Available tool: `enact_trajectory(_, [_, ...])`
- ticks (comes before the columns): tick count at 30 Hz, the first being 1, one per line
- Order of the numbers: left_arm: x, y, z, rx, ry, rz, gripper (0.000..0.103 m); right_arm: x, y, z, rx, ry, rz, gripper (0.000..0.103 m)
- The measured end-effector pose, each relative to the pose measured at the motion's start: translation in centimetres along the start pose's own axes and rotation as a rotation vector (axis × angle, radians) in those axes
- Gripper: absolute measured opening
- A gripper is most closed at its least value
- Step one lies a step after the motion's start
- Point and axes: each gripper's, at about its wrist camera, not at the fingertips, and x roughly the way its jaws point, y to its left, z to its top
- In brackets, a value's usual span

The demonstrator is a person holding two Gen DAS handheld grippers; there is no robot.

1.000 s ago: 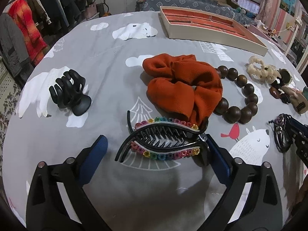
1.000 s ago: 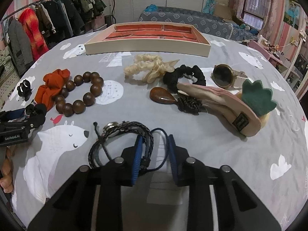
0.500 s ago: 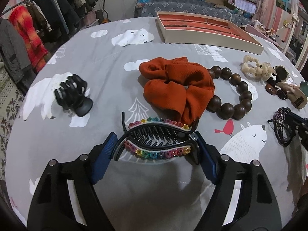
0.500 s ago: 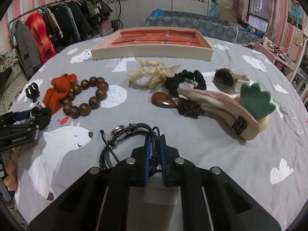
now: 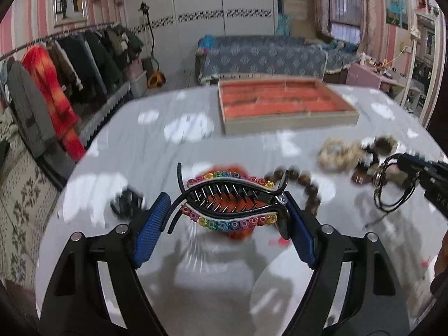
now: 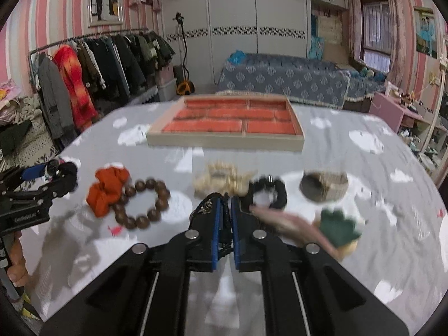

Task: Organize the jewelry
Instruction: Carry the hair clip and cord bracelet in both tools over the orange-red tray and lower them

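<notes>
My left gripper (image 5: 224,218) is shut on a black hair clip with rainbow flowers (image 5: 228,203) and holds it above the grey table. My right gripper (image 6: 224,215) is shut on a black corded bracelet (image 6: 205,210), lifted off the table; the bracelet also hangs from it in the left wrist view (image 5: 392,182). A beige tray with orange compartments (image 6: 226,123) stands at the far side, also in the left wrist view (image 5: 282,106).
On the table lie an orange scrunchie (image 6: 107,187), a brown bead bracelet (image 6: 145,204), a cream claw clip (image 6: 221,180), a black scrunchie (image 6: 268,193), a watch (image 6: 324,186), a pink and green hair piece (image 6: 333,225) and a black claw clip (image 5: 126,204).
My left gripper closed on the rainbow clip and lifted it. My right gripper closed on the black bracelet and raised it off the table. Both views now look higher across the table.
</notes>
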Motion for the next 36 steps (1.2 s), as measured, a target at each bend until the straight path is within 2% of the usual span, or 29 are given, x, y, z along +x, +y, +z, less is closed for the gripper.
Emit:
enact_trajectory(3, [-0.2,-0.4,2.7,0.003,-0.053,0.002,0.078,-0.5,0.2,2.2,-0.010,-0.046,0.005,0.008])
enact_trajectory(8, [0.5,-0.9,7.3,-0.008,-0.096,-0.020,0.078,-1.0,0.4,6.2,-0.024,-0.112,0.006,0.008])
enact_trajectory(14, [2.6,-1.4,12.5,-0.017,-0.130,-0.015,0.078,1.0,-0.1,11.8,-0.017,-0.155,-0.009,0.008])
enact_trajectory(24, [11.3,-1.3,19.5,-0.078,-0.089,-0.018,0.078,8.2,-2.3,20.1,0.008,-0.161,-0.053,0.008])
enact_trajectory(31, [19.1,-1.5,23.7,-0.096,-0.038,-0.028,0.078,14.5,-4.2,23.4,0.021,-0.124,-0.066,0.008])
enact_trajectory(36, [24.1,-2.5,25.3,-0.073,0.004,-0.016,0.078,19.5,-5.9,24.7,0.042,-0.080,-0.068,0.008])
